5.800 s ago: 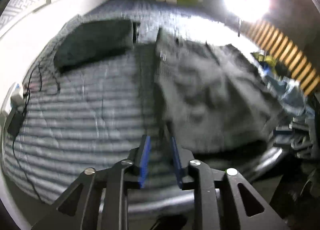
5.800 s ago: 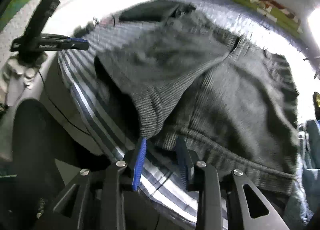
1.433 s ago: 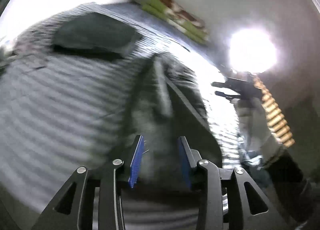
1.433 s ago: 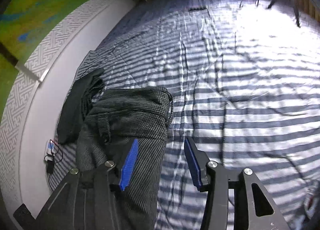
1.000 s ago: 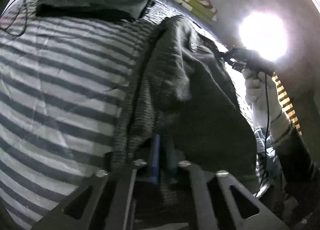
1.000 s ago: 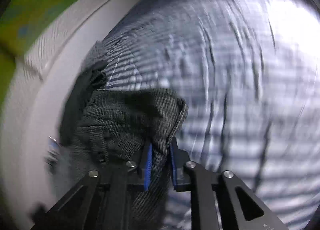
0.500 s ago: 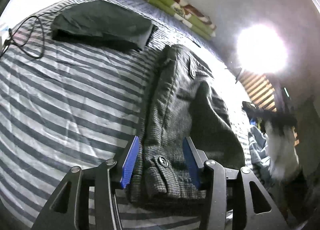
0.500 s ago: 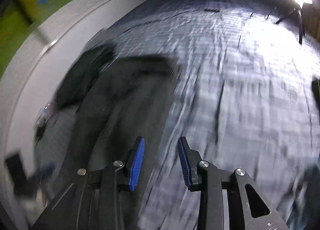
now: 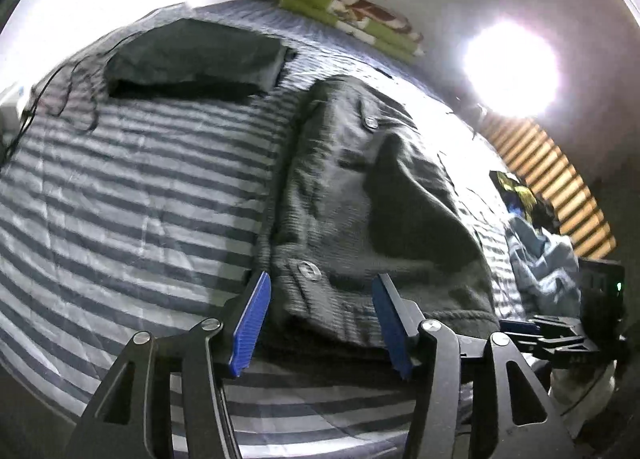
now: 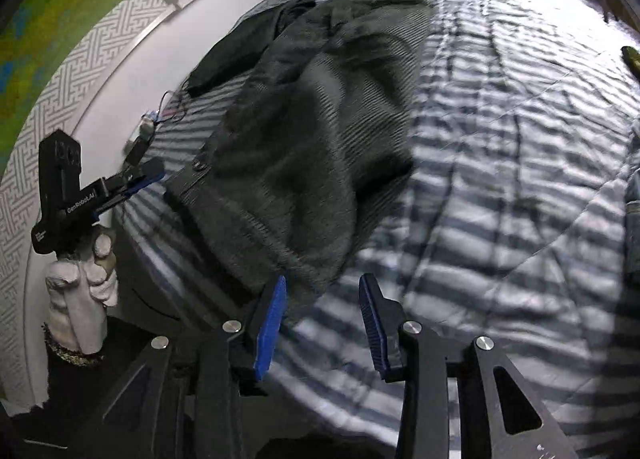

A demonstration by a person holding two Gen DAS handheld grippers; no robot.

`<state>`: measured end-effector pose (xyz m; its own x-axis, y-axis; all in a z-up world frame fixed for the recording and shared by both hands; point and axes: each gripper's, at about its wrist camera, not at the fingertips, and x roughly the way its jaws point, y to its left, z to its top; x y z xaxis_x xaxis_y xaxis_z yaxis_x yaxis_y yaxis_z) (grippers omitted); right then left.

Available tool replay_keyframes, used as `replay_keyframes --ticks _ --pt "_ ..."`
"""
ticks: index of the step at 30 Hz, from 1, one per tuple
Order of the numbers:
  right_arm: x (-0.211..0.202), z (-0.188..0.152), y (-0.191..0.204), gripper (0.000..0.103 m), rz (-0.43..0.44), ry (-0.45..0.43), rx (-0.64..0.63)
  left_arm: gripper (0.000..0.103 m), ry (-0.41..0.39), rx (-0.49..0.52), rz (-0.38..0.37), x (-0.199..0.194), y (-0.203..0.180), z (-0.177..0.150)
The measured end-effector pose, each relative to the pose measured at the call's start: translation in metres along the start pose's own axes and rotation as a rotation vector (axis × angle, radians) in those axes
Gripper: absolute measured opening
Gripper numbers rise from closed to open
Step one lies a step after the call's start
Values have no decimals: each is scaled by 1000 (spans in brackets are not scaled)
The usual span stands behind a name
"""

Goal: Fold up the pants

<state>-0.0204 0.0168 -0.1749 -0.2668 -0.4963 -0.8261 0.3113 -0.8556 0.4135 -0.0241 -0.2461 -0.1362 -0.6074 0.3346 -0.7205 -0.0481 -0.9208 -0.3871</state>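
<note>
Striped bedspread [image 9: 132,187]: grey and white bands, fills the area ahead of and beneath both grippers.

Pants [image 9: 360,199]: dark grey ribbed fabric, lying in a long folded bundle on the bedspread. Directly ahead of the left gripper, the near buttoned edge sitting between its spread fingers; in the right wrist view the bundle [image 10: 316,139] runs ahead and to the left of the right gripper, its near hem just past the left fingertip.

Dark folded garment [image 9: 192,59]: far ahead and left of the left gripper, beyond the pants, near the wall.

Pale blue cloth heap [image 9: 540,259]: right of the left gripper, at the bed's edge.

Left gripper [image 9: 322,319]: black frame, blue pads, jaws spread wide, grasping nothing. Seen from the right wrist view [image 10: 148,175] it is held by a white-gloved hand [image 10: 82,283], just beside the pants.

Right gripper [image 10: 322,323]: jaws apart, released, nothing between the pads.

Black cable [image 9: 76,95]: far left of the left gripper, on the bedspread.
</note>
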Motion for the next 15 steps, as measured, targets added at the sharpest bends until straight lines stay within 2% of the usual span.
replay_keyframes --ticks 4,5,6,8,9,11,12,14,15 --pt "0 -7 11 35 -22 -9 -45 63 53 73 80 20 -14 -2" --pt "-1 -7 12 35 -27 -14 -46 60 74 98 122 29 -15 -4" --pt "-2 -8 13 35 -24 -20 -39 45 87 135 166 35 -18 -6" --pt "-6 -12 12 35 -3 -27 -20 26 83 156 201 38 -18 -7" --pt "-8 -12 11 35 9 -34 -7 19 72 125 175 34 -12 -6" --pt "-10 -12 8 36 21 -42 7 14 52 62 131 25 -1 -3" --pt "-10 -11 6 36 33 -47 18 13 31 9 83 15 8 -1" --pt "-12 -8 1 36 63 -57 47 13 -1 -42 37 2 21 1" --pt "-13 -4 -6 36 76 -69 80 13 -22 -72 47 -5 31 2"
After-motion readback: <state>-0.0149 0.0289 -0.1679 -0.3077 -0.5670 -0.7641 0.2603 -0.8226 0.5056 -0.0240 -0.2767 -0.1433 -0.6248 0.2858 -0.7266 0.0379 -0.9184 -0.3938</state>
